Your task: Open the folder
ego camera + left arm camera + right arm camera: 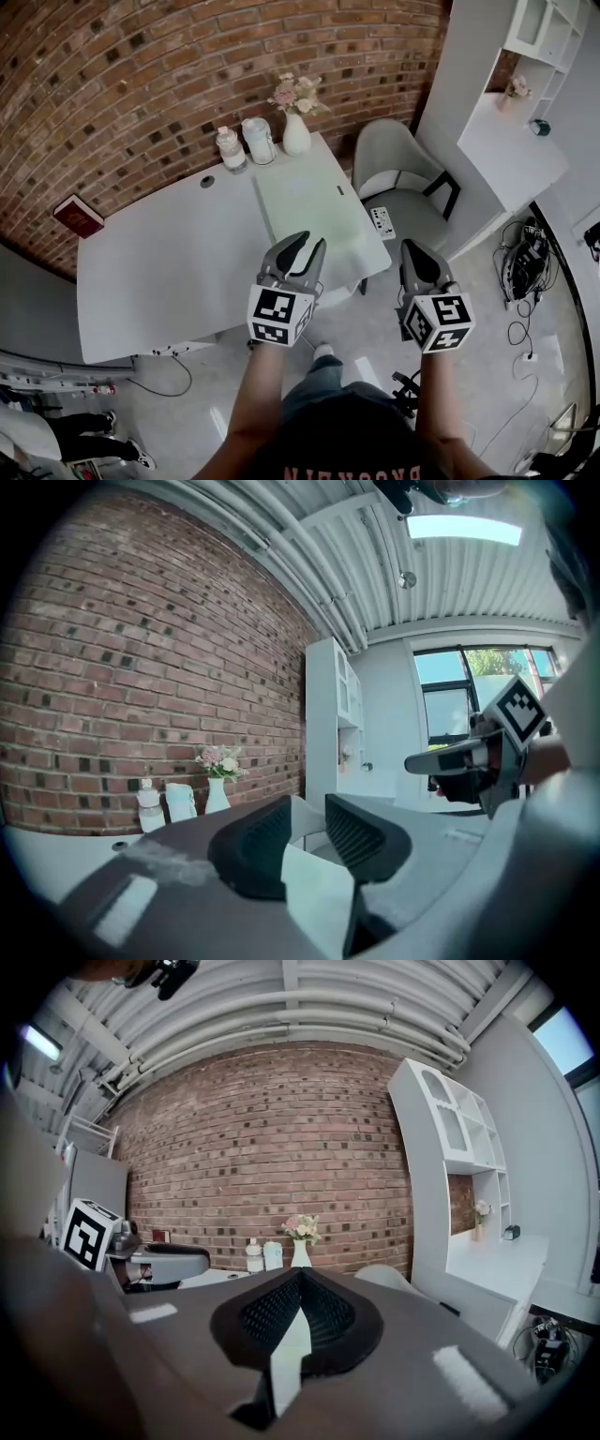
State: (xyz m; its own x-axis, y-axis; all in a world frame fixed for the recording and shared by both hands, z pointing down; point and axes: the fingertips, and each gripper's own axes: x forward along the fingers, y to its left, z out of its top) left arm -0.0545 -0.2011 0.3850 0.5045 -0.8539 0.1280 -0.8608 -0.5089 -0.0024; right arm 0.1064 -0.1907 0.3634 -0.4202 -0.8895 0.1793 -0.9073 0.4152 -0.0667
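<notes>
- We saw the folder (305, 202), pale green, lying flat and closed on the right part of the white table (169, 272), with its near edge at the table's front edge.
- The left gripper (305, 242) was held in the air just in front of that near edge. Its jaws stood apart with nothing between the pads, and it did not touch the folder.
- In the left gripper view, the left gripper (307, 808) showed a clear gap between the two dark ribbed pads (253, 841).
- The right gripper (417, 251) was off the table's right front corner, beside the left one and well apart from the folder.
- In the right gripper view, the right gripper (298, 1274) had its jaws together, tips meeting, and was empty.
- Behind the folder, at the table's far edge, we noted a white vase (296, 136) with flowers, a white container (260, 142) and a bottle (232, 150), all in a row.
- A red book (79, 216) lay at the table's far left corner.
- A grey chair (398, 169) stood to the right of the table.
- A white shelf unit (525, 112) stood further right, with cables (525, 272) on the floor near it.
- A brick wall (141, 84) ran behind the table.
</notes>
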